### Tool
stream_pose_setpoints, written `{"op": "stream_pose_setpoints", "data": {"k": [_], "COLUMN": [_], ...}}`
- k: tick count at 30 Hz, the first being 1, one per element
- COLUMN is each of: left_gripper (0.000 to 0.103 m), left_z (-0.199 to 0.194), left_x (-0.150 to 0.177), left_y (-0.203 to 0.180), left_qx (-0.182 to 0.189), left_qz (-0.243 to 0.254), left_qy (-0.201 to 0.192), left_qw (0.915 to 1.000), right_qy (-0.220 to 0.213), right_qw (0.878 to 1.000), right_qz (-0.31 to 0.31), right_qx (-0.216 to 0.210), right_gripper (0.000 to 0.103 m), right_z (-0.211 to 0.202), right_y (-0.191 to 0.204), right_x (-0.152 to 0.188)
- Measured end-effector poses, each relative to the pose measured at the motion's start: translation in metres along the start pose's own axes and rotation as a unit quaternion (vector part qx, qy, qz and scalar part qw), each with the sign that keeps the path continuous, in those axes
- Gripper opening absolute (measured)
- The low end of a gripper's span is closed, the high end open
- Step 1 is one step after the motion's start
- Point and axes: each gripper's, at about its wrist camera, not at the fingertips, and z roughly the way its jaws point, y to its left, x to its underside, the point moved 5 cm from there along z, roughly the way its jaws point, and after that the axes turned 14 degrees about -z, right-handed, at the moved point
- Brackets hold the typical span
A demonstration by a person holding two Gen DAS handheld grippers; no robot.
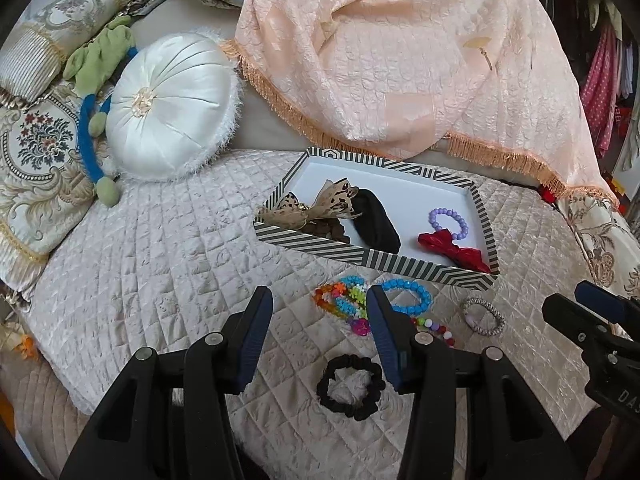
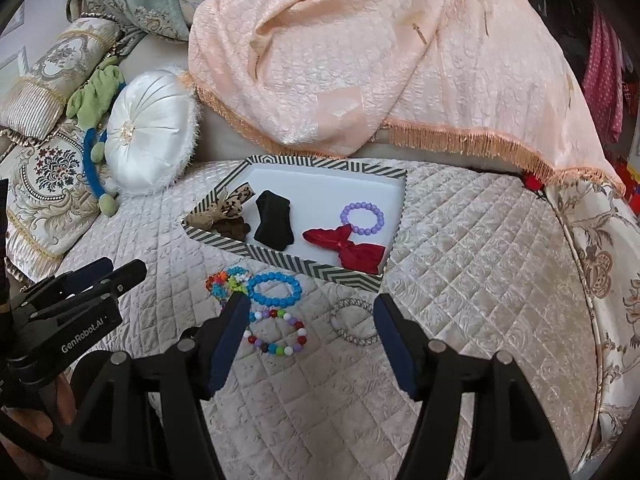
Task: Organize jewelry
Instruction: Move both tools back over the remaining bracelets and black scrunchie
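Evidently the sorting is being carried out in stages: a striped tray (image 2: 280, 268) is being used as the collecting place on the quilted bedspread (image 2: 460, 248), and part of the jewelry is already lying inside it. A purple bead bracelet (image 2: 362, 218) is resting at about 3 o'clock on the tray floor, touching a red bow (image 2: 348, 250) at 5 o'clock, with a black cloth piece (image 2: 273, 220) at the centre and a tan patterned bow (image 1: 320, 204) at 9 o'clock.

Pieces not yet sorted are being left on the bedspread just outside the tray's near wall, presumably so they can be picked one at a time: a blue bead bracelet (image 2: 274, 289), a bright multicoloured bracelet (image 1: 340, 300) touching it at its 9 o'clock, a mixed bead loop (image 2: 276, 332) at its 6 o'clock, and a sparkly silver bangle (image 2: 354, 322) at 3 o'clock. A black scrunchie (image 1: 351, 386) is lying nearest, apart from the rest.

Both tongs are being held released and empty: the left gripper (image 1: 320, 328) is poised above the scrunchie and beads, the right gripper (image 2: 308, 336) above the mixed loop and bangle, both angled downward as if a next pick is being lined up.
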Motion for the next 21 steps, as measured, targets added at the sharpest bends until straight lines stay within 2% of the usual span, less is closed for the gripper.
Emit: {"op": "stream_pose_setpoints", "data": {"k": [14, 21], "left_gripper": [0.029, 0.029], "left_z": [-0.004, 0.004], "left_x": [0.003, 0.008], "left_y": [0.009, 0.015], "left_qx": [-0.004, 0.013], "left_qz": [-0.005, -0.021], "left_qy": [0.003, 0.028], "left_qw": [1.0, 0.9993], "right_qy": [0.007, 0.021], "right_qw": [1.0, 1.0], "right_qz": [0.0, 0.0], "right_qx": [-0.001, -0.006], "right_gripper": [0.069, 0.069], "right_z": [0.0, 0.01], "right_y": [0.0, -0.004], "right_x": [0.008, 0.017]}}
